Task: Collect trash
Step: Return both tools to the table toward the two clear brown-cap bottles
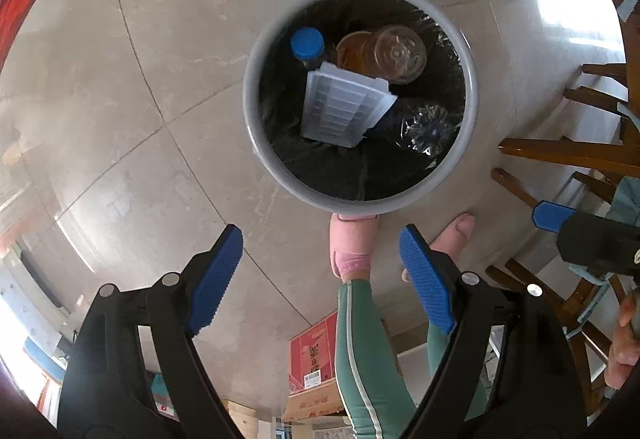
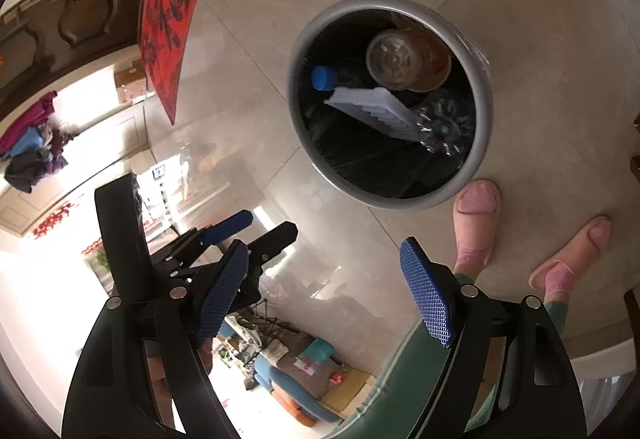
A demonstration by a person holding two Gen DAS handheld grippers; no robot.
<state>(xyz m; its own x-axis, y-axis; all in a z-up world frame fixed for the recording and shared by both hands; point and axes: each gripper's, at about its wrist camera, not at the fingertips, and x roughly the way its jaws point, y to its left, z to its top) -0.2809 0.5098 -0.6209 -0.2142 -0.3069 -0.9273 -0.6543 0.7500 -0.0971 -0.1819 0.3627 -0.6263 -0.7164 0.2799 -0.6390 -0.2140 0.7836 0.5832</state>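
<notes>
A grey round trash bin (image 1: 474, 87) with a black liner stands on the tiled floor, seen from above. Inside lie a white plastic tray (image 1: 340, 107), a bottle with a blue cap (image 1: 307, 43), a clear plastic cup (image 1: 400, 53) and a crumpled clear bottle (image 1: 428, 125). The bin (image 2: 486, 111) and the same trash also show in the right wrist view. My left gripper (image 1: 320, 275) is open and empty, held above the floor near the bin. My right gripper (image 2: 324, 291) is open and empty, high above the floor. The left gripper (image 2: 256, 223) shows at the left in the right wrist view.
The person's feet in pink slippers (image 1: 354, 243) stand beside the bin. Wooden chair legs (image 1: 568, 155) are to the right. A red cardboard box (image 1: 314, 355) sits behind. A red banner (image 2: 168, 19) hangs on a dark door.
</notes>
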